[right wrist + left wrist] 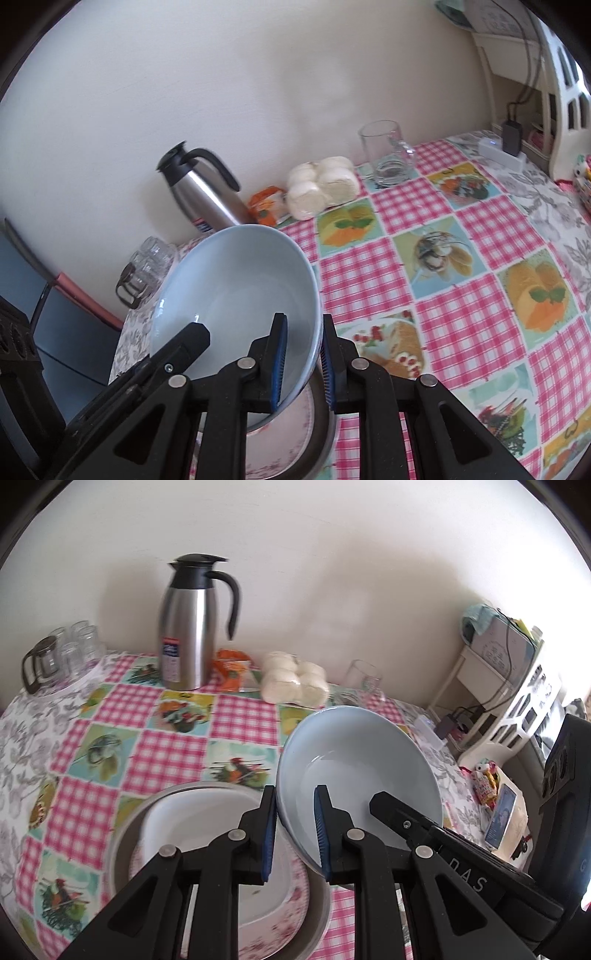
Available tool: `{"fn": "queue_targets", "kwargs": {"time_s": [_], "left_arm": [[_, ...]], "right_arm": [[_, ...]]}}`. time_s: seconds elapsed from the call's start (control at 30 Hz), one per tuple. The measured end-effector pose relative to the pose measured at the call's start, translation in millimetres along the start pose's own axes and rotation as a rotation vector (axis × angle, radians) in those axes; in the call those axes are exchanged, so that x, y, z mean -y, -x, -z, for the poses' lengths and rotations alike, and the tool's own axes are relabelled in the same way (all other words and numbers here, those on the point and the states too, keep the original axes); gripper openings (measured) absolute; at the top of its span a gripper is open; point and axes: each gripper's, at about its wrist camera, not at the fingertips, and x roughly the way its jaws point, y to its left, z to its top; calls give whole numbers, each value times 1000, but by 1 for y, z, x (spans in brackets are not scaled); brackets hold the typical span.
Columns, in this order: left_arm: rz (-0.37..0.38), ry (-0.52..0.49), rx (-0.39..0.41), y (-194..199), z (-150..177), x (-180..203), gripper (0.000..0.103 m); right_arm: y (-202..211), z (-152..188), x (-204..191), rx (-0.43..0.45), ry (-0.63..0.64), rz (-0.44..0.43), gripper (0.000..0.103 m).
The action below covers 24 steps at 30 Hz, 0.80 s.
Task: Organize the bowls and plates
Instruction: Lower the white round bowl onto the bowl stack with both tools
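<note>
The pale blue bowl point(354, 771) is in transit, tilted above the stack of plates point(207, 849) on the surface point(166, 734). Both the left gripper point(295, 834) and the right gripper point(303, 363) pinch its rim with their jaws, one on each side, both angled downward. Next, I judge, the bowl must be levelled and lowered onto a free spot beside the stack.

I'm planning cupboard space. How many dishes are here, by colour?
pale blue bowl: 1
white plate: 1
pink floral plate: 1
grey dish: 1
Total: 4
</note>
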Motion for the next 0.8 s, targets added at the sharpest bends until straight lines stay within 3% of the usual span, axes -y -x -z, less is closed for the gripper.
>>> {"fn": "queue_targets", "kwargs": {"time_s": [0.2, 0.4, 0.8], "left_arm": [[-22, 50, 5, 16, 5, -36, 19], [-55, 91, -48, 13, 13, -60, 19], [-49, 122, -147, -2, 20, -74, 19]], "right_arm": [[-11, 11, -34, -35, 60, -34, 19], [-29, 25, -55, -95, 110, -32, 19], [-46, 35, -64, -146, 168, 31, 22]]}}
